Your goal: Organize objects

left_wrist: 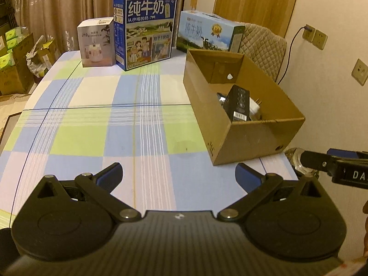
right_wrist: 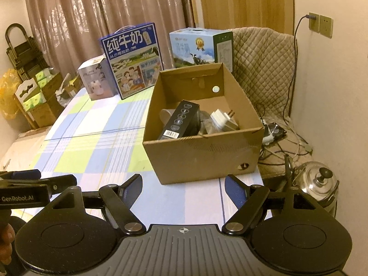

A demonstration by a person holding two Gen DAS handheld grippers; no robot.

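Observation:
An open cardboard box (left_wrist: 250,138) (right_wrist: 202,156) stands on the right side of the checked tablecloth (left_wrist: 110,119). Inside lie a long black box (right_wrist: 181,119) (left_wrist: 239,102), a white plug adapter (right_wrist: 224,119) (left_wrist: 255,108) and some darker items partly hidden. My left gripper (left_wrist: 179,177) is open and empty, low over the cloth, left of the box's front corner. My right gripper (right_wrist: 182,187) is open and empty just before the box's front wall. Each gripper's side shows at the edge of the other's view.
A white humidifier box (left_wrist: 96,42), a blue milk carton (left_wrist: 147,30) and a light blue milk carton (left_wrist: 209,33) stand at the table's far edge. A padded chair (right_wrist: 264,69) with cables and a metal kettle (right_wrist: 318,184) are to the right. Boxes stand on the floor at left.

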